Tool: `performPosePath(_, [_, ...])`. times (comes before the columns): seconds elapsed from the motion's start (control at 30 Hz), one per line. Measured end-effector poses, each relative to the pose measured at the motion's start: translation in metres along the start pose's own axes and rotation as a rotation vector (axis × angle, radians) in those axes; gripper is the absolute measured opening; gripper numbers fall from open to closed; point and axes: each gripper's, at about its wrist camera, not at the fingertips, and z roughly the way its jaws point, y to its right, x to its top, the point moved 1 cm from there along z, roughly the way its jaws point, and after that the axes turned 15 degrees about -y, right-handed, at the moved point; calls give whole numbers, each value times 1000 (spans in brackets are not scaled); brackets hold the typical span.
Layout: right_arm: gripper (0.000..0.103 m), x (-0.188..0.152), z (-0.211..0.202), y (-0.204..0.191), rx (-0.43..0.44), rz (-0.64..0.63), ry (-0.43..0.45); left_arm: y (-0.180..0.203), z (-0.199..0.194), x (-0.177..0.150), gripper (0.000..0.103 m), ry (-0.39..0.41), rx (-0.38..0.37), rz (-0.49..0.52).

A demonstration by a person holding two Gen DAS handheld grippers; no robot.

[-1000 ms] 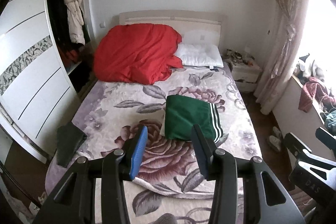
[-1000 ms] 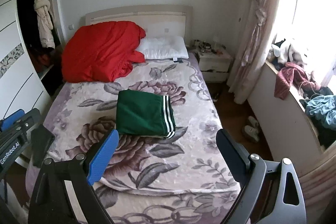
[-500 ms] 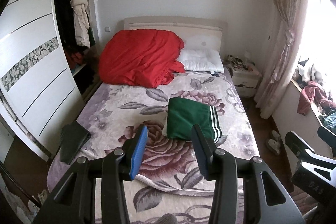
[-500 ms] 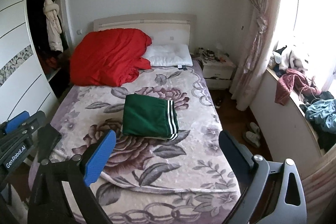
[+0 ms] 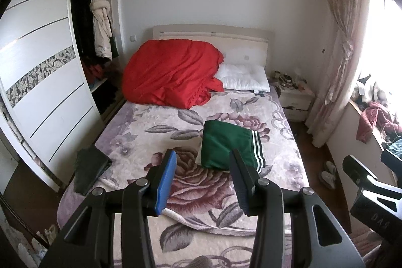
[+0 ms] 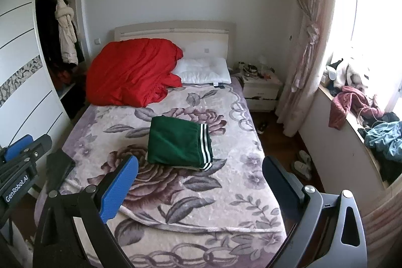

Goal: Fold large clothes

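Observation:
A folded green garment with white stripes (image 5: 226, 146) (image 6: 176, 142) lies flat in the middle of the bed with the floral blanket (image 5: 201, 192) (image 6: 201, 195). My left gripper (image 5: 202, 153) hovers above the foot of the bed, well short of the garment; its jaws stand partly apart with nothing between them. My right gripper (image 6: 200, 159) hovers beside it, open wide and empty. Each gripper's body shows at the edge of the other's view.
A red duvet (image 5: 170, 74) and a white pillow (image 5: 245, 78) lie at the headboard. A dark folded item (image 5: 89, 167) rests on the bed's left edge by the wardrobe (image 5: 45, 82). A nightstand (image 6: 261, 89), slippers (image 6: 301, 165) and a sill with clothes (image 6: 351, 104) are on the right.
Both grippers have drawn back and a little up from the bed, so more of the room shows. The green garment lies as before, and the jaws keep the same gaps.

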Motion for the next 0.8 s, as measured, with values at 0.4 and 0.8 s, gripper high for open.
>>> performPosePath(0.4, [101, 5, -4, -1, 13, -17, 27, 4, -9, -2, 39, 15, 8, -7])
performPosePath(0.8, [102, 3, -7, -2, 16, -18, 47, 9, -18, 4, 39, 22, 4, -7])
